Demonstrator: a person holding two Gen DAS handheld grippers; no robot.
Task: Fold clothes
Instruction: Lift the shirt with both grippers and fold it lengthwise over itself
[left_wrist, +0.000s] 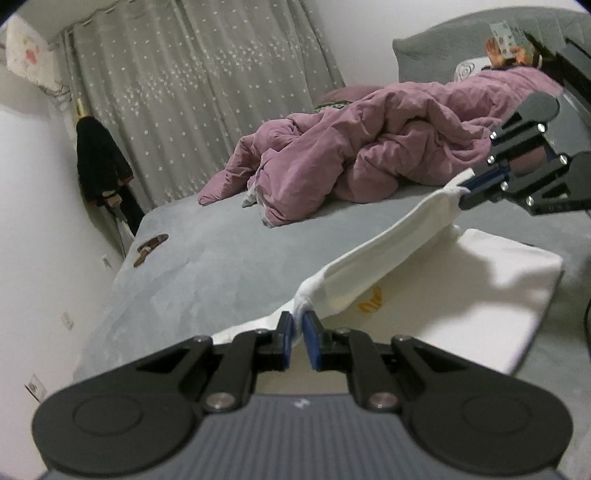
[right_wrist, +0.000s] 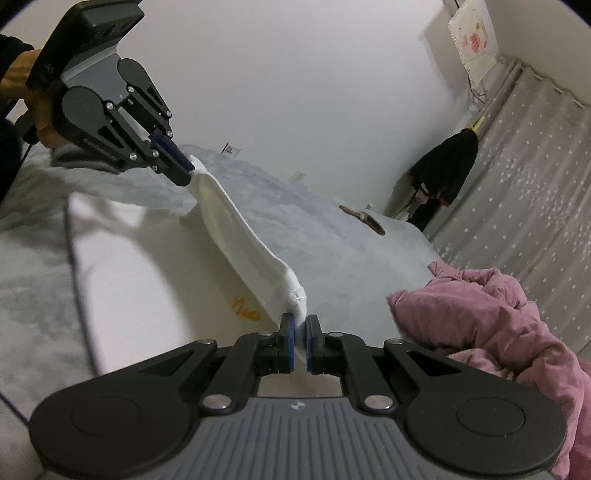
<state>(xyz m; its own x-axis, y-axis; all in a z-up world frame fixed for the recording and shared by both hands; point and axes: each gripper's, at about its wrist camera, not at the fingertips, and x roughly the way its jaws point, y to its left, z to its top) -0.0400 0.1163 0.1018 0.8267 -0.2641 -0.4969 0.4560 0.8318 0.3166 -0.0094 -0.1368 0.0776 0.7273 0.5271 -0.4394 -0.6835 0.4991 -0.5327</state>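
Observation:
A white garment (left_wrist: 461, 295) with a small yellow print (left_wrist: 370, 302) lies on the grey bed (left_wrist: 207, 258). One edge is lifted and stretched taut between both grippers. My left gripper (left_wrist: 298, 323) is shut on one end of that edge. My right gripper (left_wrist: 466, 188) is shut on the other end, higher up. In the right wrist view the right gripper (right_wrist: 300, 328) pinches the white garment (right_wrist: 155, 266), and the left gripper (right_wrist: 186, 170) holds the far end at the upper left.
A crumpled pink duvet (left_wrist: 369, 155) lies on the bed behind the garment, and shows in the right wrist view (right_wrist: 498, 325). A slipper (left_wrist: 149, 248) lies near the bed's far edge. Grey star curtains (left_wrist: 207, 92) and a hanging dark coat (left_wrist: 99, 158) stand behind.

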